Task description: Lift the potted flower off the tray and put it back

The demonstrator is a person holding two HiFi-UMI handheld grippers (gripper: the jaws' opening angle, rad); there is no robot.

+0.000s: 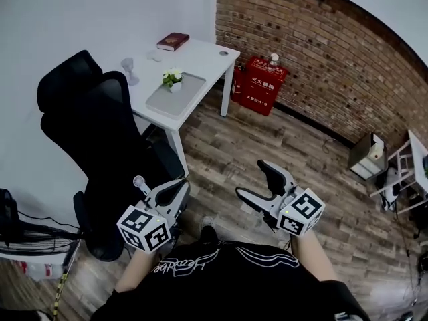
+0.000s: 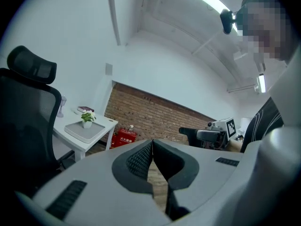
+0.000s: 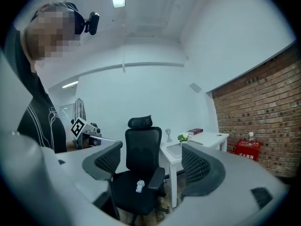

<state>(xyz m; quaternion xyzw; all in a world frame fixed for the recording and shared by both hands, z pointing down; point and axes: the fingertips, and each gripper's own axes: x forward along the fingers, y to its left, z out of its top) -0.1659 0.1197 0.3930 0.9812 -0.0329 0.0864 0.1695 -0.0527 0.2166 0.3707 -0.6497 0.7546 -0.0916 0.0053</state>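
Potted flower (image 1: 172,79): upright, long axis vertical, blooms pointing up; stands on the grey tray (image 1: 172,102) near its far edge, on the white counter (image 1: 204,55).
Left gripper (image 1: 167,194): jaws together, empty, well apart from the pot.
Right gripper (image 1: 257,181): jaws apart, nothing between.

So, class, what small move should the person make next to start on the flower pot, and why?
Probably step toward the desk and bring the right gripper nearer. The potted flower stands on the tray, far from both grippers; the right gripper's jaws are apart and empty, and the left gripper is shut.
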